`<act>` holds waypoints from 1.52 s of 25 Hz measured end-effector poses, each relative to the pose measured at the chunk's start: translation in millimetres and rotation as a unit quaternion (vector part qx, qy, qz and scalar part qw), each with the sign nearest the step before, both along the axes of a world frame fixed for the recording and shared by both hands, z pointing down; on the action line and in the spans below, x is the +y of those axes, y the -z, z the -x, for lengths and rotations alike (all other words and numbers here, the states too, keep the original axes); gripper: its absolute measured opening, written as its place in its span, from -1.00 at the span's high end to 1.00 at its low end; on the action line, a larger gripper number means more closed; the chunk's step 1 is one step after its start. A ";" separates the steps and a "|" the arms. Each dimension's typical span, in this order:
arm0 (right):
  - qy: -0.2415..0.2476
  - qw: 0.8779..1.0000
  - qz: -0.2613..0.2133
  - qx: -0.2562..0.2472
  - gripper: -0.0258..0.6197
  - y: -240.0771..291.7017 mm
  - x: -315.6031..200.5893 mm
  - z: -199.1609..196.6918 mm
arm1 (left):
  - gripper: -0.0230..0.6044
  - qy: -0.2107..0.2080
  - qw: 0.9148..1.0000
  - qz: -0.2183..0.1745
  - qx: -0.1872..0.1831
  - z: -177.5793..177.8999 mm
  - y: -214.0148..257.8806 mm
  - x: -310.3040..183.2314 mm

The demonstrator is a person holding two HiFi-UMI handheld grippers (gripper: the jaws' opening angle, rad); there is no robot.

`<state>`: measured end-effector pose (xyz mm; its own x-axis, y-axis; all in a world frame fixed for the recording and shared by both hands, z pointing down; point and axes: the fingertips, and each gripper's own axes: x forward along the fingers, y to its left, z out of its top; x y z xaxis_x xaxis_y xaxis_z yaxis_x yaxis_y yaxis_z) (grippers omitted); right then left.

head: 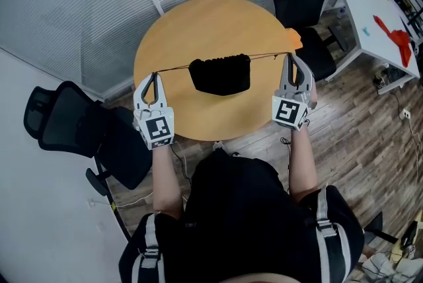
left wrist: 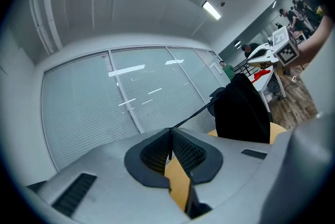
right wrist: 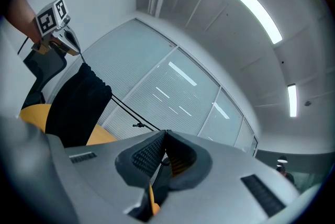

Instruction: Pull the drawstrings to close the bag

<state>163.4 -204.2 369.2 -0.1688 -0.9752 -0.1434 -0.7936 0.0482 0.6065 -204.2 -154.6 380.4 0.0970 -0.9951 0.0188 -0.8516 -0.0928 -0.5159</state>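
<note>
1. The black bag [head: 221, 75] hangs over the middle of the round wooden bench [head: 198, 24], strung up between the two grippers by its drawstrings. I cannot tell whether its bottom rests on the wood.
2. The left gripper [head: 154, 75] has its fingers [left wrist: 189, 154] pinched together on the left drawstring [head: 173, 68]. The cord runs taut from the tips to the bag's mouth.
3. The right gripper [head: 289, 57] does the same on its side. Its fingers are closed tight on the right drawstring [head: 269, 55], and a doubled cord stretches straight across to the bag.
4. Both grippers point roughly level and stand well apart, one near each edge of the bench, with the bag between them.
5. The step in hand looks like the pull itself, and it seems close to its end. The bag's top edge is bunched into pleats, so the mouth appears largely gathered.
6. I judge the next move to be a little more outward pull, equal on both sides, with the hands parting along the line of the cords. The grip has to stay firm so the thin strings do not slip. If the pleats tighten no further, the bag can be lowered and the cords let go.
</note>
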 end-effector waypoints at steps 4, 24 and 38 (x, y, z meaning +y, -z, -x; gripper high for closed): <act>-0.001 1.000 0.000 0.004 0.73 -1.2 -1.0 -2.1 | 0.85 0.007 1.000 0.001 0.001 3.1 -2.1 0.7; -0.023 1.000 0.008 0.017 0.73 -13.2 -0.3 -21.2 | 0.85 0.047 0.999 0.014 0.009 20.2 -11.0 6.1; -0.037 0.999 0.013 0.016 0.73 -18.9 7.7 -35.9 | 0.85 0.058 0.998 0.020 0.011 29.0 -14.5 14.2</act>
<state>199.3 -196.5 388.1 -0.0994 -0.9886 -0.1132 -0.7753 0.0056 0.6316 -233.3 -140.4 395.0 -0.0187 -0.9982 0.0576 -0.8687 -0.0123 -0.4951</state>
